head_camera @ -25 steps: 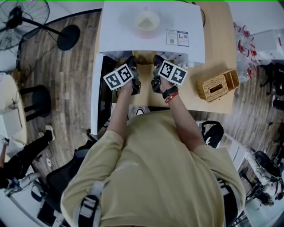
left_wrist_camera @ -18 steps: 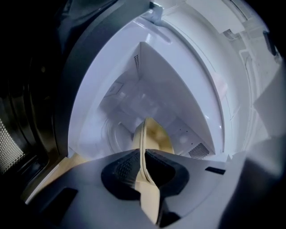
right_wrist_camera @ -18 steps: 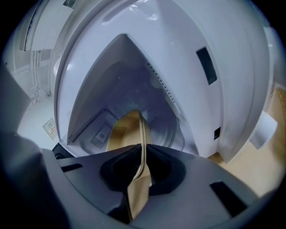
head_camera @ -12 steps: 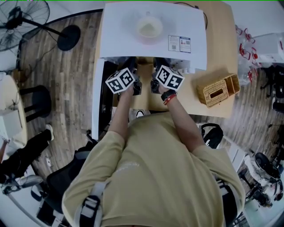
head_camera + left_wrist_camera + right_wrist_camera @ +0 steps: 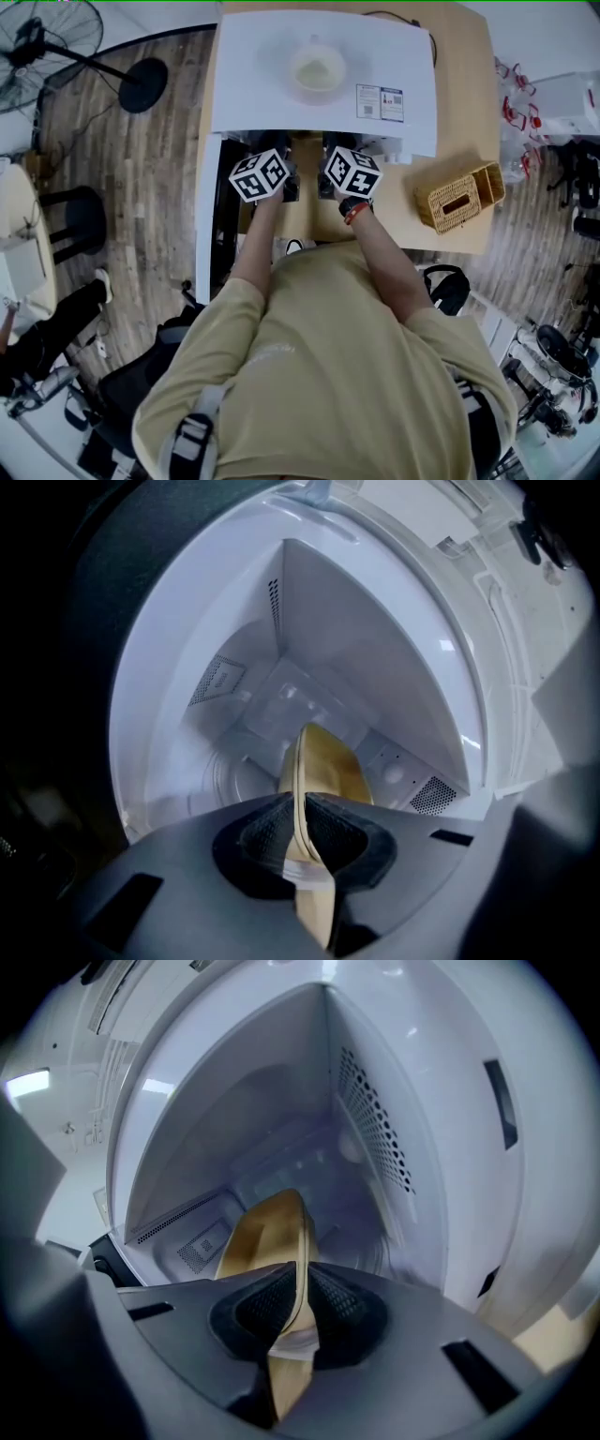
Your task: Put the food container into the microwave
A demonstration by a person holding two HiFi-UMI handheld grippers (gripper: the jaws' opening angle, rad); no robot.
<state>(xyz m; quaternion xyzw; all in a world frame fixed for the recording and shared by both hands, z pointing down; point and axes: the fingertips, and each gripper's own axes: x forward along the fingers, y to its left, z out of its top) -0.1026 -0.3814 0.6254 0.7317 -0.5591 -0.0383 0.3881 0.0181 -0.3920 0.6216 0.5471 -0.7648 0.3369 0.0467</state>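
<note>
The yellow food container (image 5: 323, 761) is held by its rim from both sides, seen edge-on in each gripper view. My left gripper (image 5: 302, 832) is shut on its left rim. My right gripper (image 5: 298, 1312) is shut on the container (image 5: 267, 1232) at its right rim. Both reach into the white microwave cavity (image 5: 309, 667), whose back wall and vented side wall (image 5: 375, 1119) fill the gripper views. In the head view the grippers' marker cubes, left (image 5: 260, 175) and right (image 5: 352, 172), sit at the mouth of the white microwave (image 5: 323, 80); the container is hidden there.
The microwave door (image 5: 208, 211) hangs open to the left. A wicker basket (image 5: 461, 196) stands on the wooden table (image 5: 464, 112) to the right. A pale bowl (image 5: 317, 68) rests on the microwave's top. A fan (image 5: 56, 42) stands on the floor at far left.
Both grippers have moved forward with the container, from just in front of the microwave into its opening. The marker cubes have drawn closer together.
</note>
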